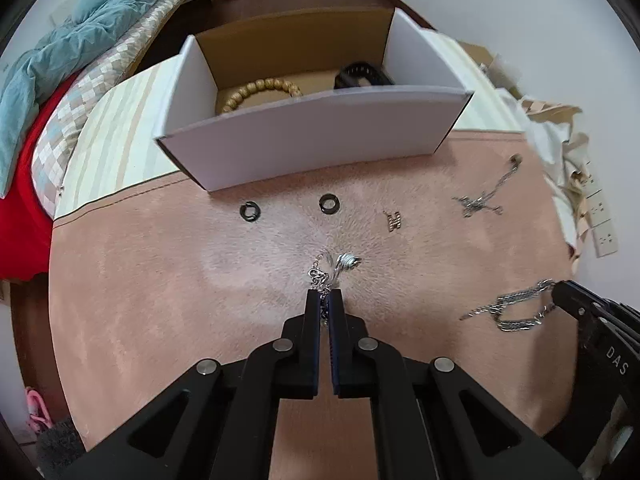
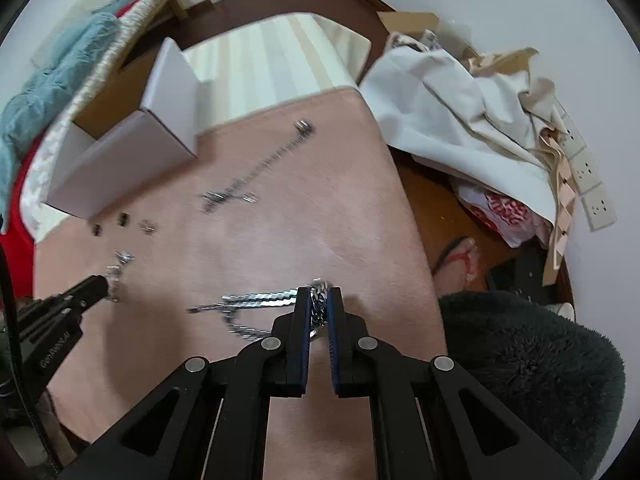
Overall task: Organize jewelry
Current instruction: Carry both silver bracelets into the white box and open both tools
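Note:
My left gripper is shut on a thin silver necklace lying on the pink cloth. My right gripper is shut on a thick silver chain that trails left over the cloth; it also shows in the left wrist view. A white cardboard box stands behind, holding a wooden bead bracelet and a black band. Two black rings, a small H-shaped piece and another silver chain lie on the cloth.
A bed with a blue blanket is at the left. A pile of cream cloth and cardboard and a power strip lie at the right. A sandalled foot stands on the wooden floor.

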The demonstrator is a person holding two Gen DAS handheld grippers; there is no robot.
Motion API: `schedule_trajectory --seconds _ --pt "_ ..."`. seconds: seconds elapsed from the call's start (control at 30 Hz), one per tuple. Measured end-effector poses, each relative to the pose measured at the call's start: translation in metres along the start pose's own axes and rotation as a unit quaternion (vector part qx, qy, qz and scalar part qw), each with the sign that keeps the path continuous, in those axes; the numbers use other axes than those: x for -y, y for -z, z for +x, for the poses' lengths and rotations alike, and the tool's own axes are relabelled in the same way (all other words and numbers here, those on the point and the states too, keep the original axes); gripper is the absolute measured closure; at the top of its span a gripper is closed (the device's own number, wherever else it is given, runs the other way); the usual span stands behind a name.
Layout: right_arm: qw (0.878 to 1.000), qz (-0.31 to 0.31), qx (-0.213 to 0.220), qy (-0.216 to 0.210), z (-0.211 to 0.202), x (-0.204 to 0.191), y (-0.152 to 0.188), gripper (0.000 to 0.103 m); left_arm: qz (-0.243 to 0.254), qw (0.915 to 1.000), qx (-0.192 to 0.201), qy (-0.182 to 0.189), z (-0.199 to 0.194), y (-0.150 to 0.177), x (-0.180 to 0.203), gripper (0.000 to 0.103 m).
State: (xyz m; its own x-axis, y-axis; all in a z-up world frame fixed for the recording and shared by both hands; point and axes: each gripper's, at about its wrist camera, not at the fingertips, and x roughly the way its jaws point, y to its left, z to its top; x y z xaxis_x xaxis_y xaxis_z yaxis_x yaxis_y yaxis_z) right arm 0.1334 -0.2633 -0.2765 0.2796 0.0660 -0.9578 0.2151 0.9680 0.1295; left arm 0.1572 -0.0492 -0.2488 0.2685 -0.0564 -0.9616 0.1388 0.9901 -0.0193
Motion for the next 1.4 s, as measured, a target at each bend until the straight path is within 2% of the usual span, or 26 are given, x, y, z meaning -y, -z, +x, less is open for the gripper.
schedule_trajectory --seconds 0.4,0.63,0.77,0.9,1.1,1.4 --pt "0.994 -0.036 0.063 -0.077 -0.081 -0.039 -0.026 0.095 -0.026 0.9968 0.055 0.05 -0.09 -0.013 -0.033 0.102" --pt "0.986 -0.066 0.1 -0.119 -0.124 -0.07 -0.064 0.095 -0.029 0.9912 0.108 0.071 -0.142 -0.049 -0.048 0.102" --pt "0.981 -0.088 0.114 -0.131 -0.133 -0.096 -0.096 0.095 -0.026 0.9889 0.126 0.075 -0.154 -0.076 -0.056 0.102" --pt "0.979 -0.101 0.118 -0.133 -0.128 -0.118 -0.126 0.095 -0.022 0.9892 0.126 0.072 -0.147 -0.105 -0.063 0.102" --pt "0.981 -0.1 0.088 -0.142 -0.091 -0.141 -0.175 0.095 -0.036 0.9913 0.089 0.09 -0.11 -0.139 -0.081 0.102" --pt "0.984 -0.111 0.032 -0.137 -0.032 -0.167 -0.207 0.095 -0.054 0.9906 0.048 0.116 -0.066 -0.165 -0.092 0.101"
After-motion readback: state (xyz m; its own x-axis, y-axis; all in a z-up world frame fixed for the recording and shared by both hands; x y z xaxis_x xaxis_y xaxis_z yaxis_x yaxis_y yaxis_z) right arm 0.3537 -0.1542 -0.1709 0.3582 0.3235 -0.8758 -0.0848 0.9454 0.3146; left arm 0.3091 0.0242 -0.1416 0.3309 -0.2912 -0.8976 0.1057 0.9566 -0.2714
